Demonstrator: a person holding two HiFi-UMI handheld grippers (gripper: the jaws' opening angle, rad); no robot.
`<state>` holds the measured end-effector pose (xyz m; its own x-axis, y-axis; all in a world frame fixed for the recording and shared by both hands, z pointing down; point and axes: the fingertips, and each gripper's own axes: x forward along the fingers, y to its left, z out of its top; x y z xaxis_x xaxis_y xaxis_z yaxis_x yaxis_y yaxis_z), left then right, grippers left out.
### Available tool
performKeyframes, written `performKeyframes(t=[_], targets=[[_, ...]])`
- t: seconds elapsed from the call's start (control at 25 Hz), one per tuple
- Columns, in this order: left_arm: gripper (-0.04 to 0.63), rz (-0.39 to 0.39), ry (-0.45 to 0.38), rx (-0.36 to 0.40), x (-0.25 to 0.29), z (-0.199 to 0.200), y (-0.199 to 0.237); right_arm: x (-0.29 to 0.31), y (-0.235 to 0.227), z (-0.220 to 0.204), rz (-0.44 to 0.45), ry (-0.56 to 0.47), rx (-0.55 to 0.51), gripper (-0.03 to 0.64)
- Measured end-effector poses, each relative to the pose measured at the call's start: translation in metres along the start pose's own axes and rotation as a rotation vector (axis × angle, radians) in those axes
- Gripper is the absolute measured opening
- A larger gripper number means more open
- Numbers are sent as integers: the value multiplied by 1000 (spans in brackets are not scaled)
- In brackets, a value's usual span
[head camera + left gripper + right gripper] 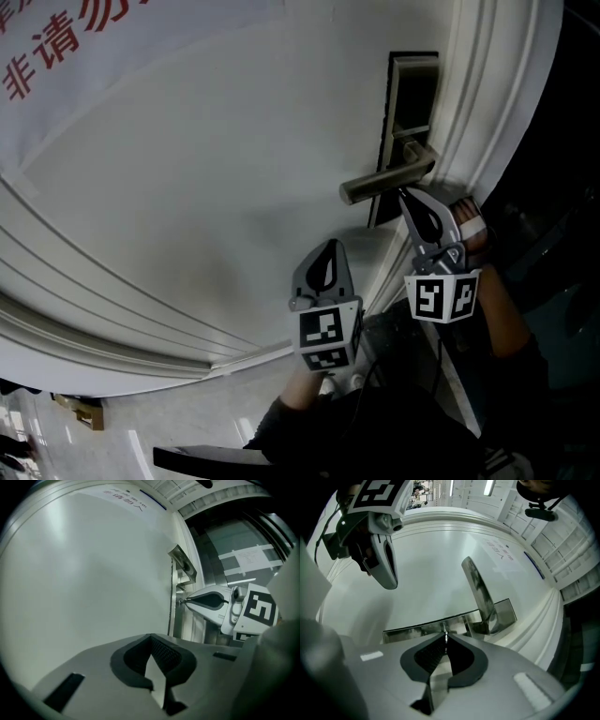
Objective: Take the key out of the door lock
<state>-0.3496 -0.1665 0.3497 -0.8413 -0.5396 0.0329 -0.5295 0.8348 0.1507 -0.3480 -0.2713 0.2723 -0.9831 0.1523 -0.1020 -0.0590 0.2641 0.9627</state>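
The dark lock plate (411,94) with its metal lever handle (384,180) sits on the white door (206,187) near its right edge. My right gripper (406,197) points at the plate just under the handle. In the right gripper view its jaws are shut on a thin metal key (446,635), right in front of the shiny plate (417,630). The key tip (180,601) touches the plate edge in the left gripper view. My left gripper (328,247) hovers lower left, shut and holding nothing, facing bare door panel.
The moulded door frame (487,103) runs down the right side, close to my right hand. A notice with red characters (56,47) hangs on the door at upper left. Floor and a dark object show at the bottom of the head view.
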Motion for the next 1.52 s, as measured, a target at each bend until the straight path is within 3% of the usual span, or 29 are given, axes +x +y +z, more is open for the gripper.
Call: performKeyframes(t=[0.28, 1.52], targets=[[-2, -12, 12, -30, 0, -2, -13, -1, 2, 0, 14, 5, -103, 15], [-1, -26, 15, -50, 0, -5, -16, -2, 4, -2, 46, 39, -239, 12]])
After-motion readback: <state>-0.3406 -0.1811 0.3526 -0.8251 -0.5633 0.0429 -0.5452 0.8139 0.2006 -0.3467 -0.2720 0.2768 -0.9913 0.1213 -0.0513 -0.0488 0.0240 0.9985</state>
